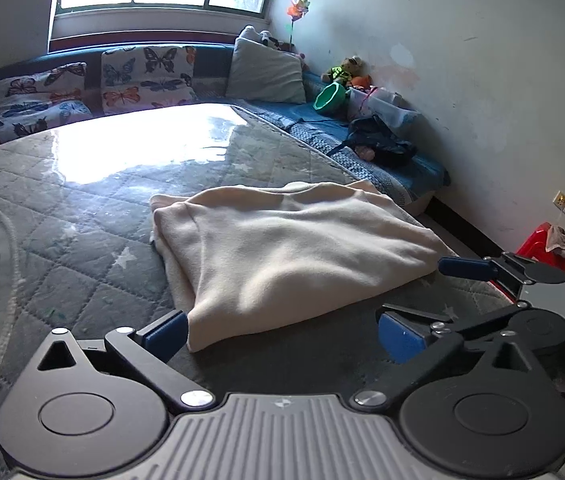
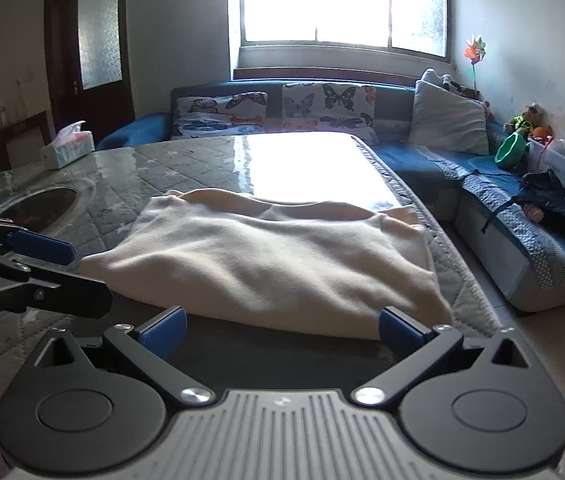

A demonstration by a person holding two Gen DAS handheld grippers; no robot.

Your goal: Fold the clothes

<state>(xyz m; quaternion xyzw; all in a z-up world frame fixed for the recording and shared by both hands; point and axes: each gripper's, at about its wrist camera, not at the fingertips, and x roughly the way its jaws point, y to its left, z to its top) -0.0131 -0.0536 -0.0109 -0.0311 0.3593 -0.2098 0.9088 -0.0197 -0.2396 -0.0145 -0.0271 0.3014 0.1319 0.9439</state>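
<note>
The left gripper [image 1: 282, 334] has its jaws spread wide, nothing pinched between the blue pads [image 1: 166, 336]. It tilts forward and down. In its own view the right gripper's [image 1: 420, 300] fingers reach in from three o'clock. The right gripper [image 2: 282, 330] is likewise fully spread and slanted downward, its pads [image 2: 396, 328] free. In the right wrist view, the left gripper's finger [image 2: 40, 246] shows at nine o'clock.

Butterfly cushions [image 2: 328, 106] on blue sofa [image 2: 522, 248], tissue box [image 2: 67, 148], green bowl [image 1: 329, 98], teddy bear [image 1: 342, 70], pinwheel [image 1: 298, 8], bright window [image 2: 342, 4].
</note>
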